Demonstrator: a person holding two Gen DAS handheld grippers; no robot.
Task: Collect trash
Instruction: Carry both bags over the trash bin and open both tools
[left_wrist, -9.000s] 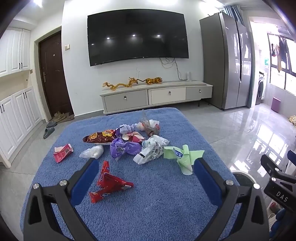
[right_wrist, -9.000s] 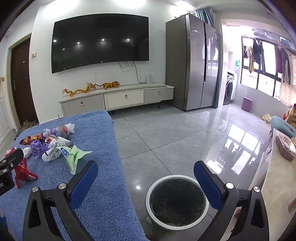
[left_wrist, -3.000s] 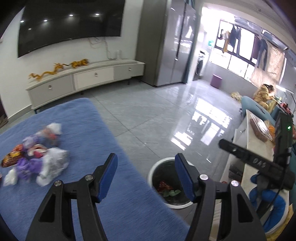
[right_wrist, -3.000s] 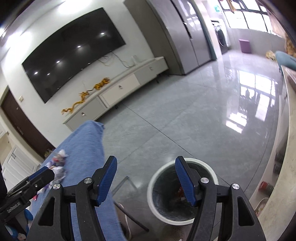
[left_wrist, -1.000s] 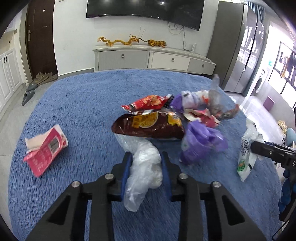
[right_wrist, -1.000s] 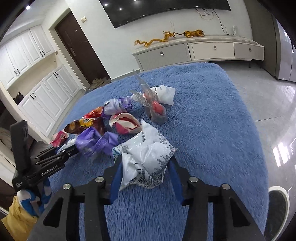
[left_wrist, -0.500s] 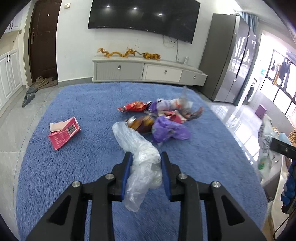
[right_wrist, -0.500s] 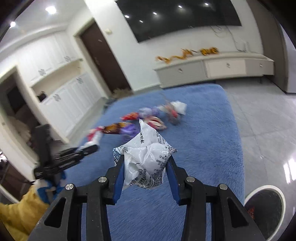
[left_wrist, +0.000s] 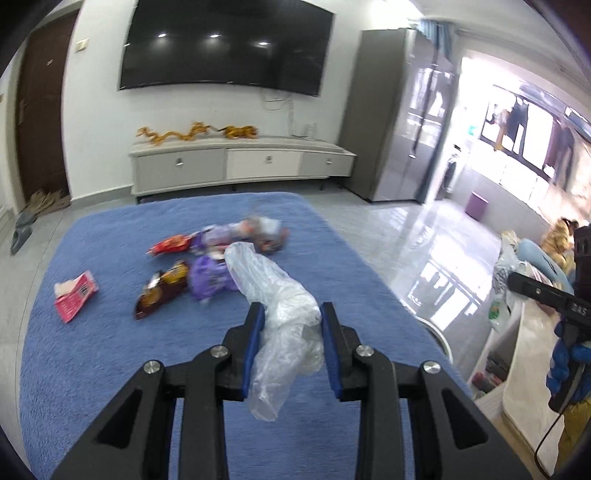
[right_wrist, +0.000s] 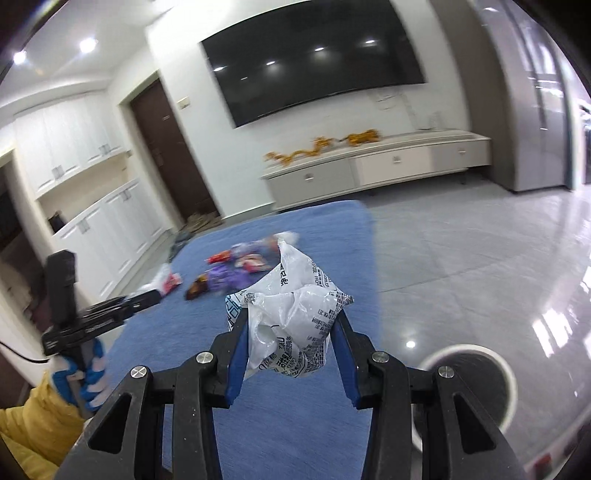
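Note:
My left gripper is shut on a clear plastic bag and holds it above the blue table cover. My right gripper is shut on a white printed wrapper, lifted above the table's right side. Several wrappers remain in a pile on the cover, with a red packet off to the left. The white-rimmed bin stands on the floor at the table's right; its rim also shows in the left wrist view.
A TV cabinet stands against the far wall under a wall TV. A grey fridge is at the right. The right gripper's body shows at the right edge of the left wrist view.
Both grippers have risen and pulled back from the pile with their trash held. The views have swung right; the bin now shows larger in the right wrist view.

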